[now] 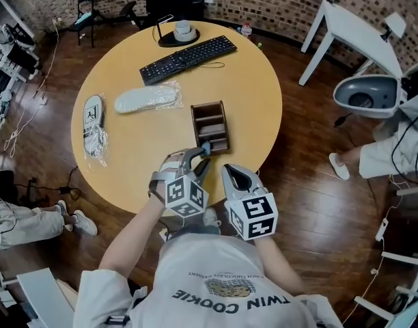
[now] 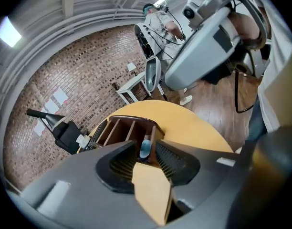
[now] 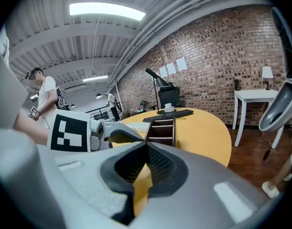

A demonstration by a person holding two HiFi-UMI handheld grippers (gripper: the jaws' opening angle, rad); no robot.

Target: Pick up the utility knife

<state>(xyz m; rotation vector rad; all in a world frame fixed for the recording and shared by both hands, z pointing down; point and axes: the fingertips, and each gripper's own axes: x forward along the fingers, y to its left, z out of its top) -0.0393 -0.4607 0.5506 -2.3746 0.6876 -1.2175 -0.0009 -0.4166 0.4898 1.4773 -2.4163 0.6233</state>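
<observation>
Utility knife [image 2: 145, 147]: light blue, standing on end in the nearest compartment of the wooden organizer [image 1: 193, 125]. Only its top end shows above the rim.
Left gripper [image 1: 203, 156]: released, jaws spread wide. The knife's top sits straight ahead in the gap between the tips, and neither pad presses on it.
Right gripper [image 3: 147, 146]: clenched on nothing, its tips meeting. It hangs just beside the left gripper, short of the organizer's near wall, with the knife ahead and to its left.
Long axis: roughly upright as far as I can judge, so it crosses the left gripper's downward-slanting aim and the jaws flank its sides.
Nearer hand: the left, plainly.
Coming move (judgement): close on the exposed end and draw it up out of the compartment. A compartment wall lies close by one jaw and could get pinched along with the knife.
Counter [image 1: 250, 94]: round and yellow, carrying the organizer near the edge closest to both grippers.
</observation>
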